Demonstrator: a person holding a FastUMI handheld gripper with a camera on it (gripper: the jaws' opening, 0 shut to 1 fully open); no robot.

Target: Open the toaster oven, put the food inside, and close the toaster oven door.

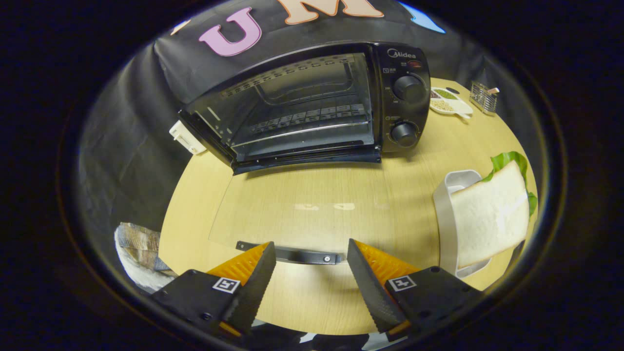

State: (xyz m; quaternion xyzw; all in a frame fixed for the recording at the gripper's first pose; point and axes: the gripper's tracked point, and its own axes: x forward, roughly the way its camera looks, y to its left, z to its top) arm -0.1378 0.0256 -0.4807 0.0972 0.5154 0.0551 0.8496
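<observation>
Just ahead of the open gripper (311, 268) lies the door handle (292, 254).

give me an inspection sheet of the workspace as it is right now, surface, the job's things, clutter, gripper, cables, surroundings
Surface: round light wooden table, bare ahead of the oven.
Job's things: black toaster oven at the far side of the table, its glass door dropped flat open toward the gripper, door handle just ahead of the fingers, nothing on the rack inside. Sandwich with a lettuce leaf sits on a white tray, off to the right fingertip's side.
Clutter: small divided dish and wire holder beyond the oven's knobs.
Gripper: gripper open, holding nothing.
Cables: nothing seen; a white block sits by the oven's far corner.
Surroundings: black cloth wall; patterned cloth below the table edge.
</observation>
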